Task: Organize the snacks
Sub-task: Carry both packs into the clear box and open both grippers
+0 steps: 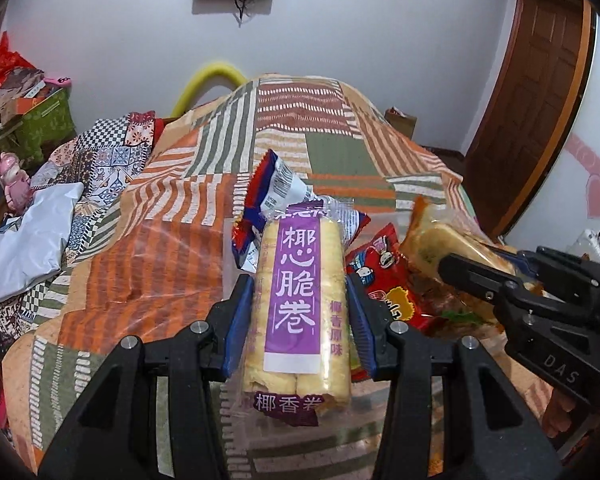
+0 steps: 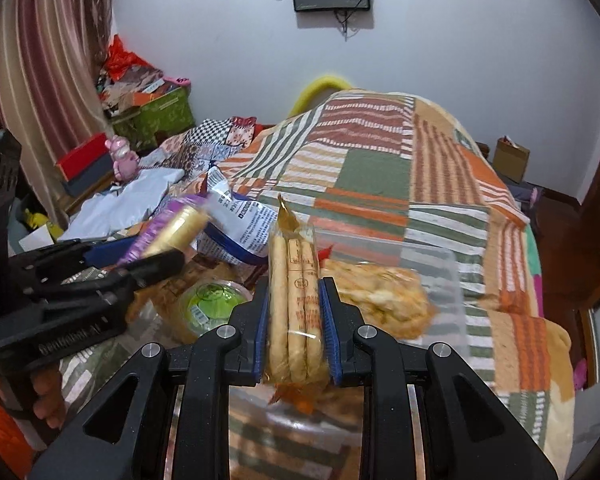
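Observation:
My left gripper (image 1: 300, 312) is shut on a clear pack of coconut rolls with a purple label (image 1: 296, 300), held above a clear plastic bin (image 2: 452, 280) of snacks on the bed. My right gripper (image 2: 294, 332) is shut on a pack of orange-wrapped biscuit sticks (image 2: 296, 304); that pack and gripper also show in the left wrist view (image 1: 496, 276) at right. In the bin lie a red snack bag (image 1: 384, 280), a blue-and-white bag (image 2: 240, 220), a green-lidded cup (image 2: 212, 304) and a bag of pale crackers (image 2: 376, 296). The left gripper and its purple pack (image 2: 172, 232) show at left in the right wrist view.
A striped patchwork blanket (image 1: 172, 264) covers the bed. A grey plastic mailer (image 1: 24, 240) and patterned cloth lie at left. Boxes and a pink toy (image 2: 122, 158) stand by the curtain. A wooden door (image 1: 528, 100) is at right.

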A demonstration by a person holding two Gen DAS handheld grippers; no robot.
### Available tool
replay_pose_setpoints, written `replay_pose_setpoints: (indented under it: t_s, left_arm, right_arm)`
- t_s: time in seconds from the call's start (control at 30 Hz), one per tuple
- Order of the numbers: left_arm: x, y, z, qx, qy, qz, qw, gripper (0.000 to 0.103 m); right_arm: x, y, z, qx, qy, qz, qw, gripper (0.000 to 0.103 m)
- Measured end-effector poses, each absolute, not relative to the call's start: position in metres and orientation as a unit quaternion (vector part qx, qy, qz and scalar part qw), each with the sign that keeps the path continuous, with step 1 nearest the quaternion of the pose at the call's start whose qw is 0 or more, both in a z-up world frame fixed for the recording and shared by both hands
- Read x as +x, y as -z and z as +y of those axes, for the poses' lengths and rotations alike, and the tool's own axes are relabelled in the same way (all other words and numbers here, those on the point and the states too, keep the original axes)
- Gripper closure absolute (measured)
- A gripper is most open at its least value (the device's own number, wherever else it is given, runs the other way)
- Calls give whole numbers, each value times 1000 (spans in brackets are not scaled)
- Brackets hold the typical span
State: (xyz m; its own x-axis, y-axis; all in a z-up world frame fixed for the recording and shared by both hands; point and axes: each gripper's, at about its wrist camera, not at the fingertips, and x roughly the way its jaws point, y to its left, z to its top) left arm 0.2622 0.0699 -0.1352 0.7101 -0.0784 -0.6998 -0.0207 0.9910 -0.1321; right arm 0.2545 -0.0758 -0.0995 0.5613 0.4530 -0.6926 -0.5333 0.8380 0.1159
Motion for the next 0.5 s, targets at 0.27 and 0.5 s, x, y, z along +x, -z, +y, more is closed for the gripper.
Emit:
replay_pose_setpoints:
  t_s: [0.27, 0.5]
  left_arm:
    - [261, 137, 66, -58, 19, 389, 919, 58]
    - [243, 115, 70, -67, 16, 372, 926, 57]
  right_arm:
    - [256, 105, -64, -66, -286, 389, 873, 78]
    - [239, 98, -63, -91, -286, 387, 872, 72]
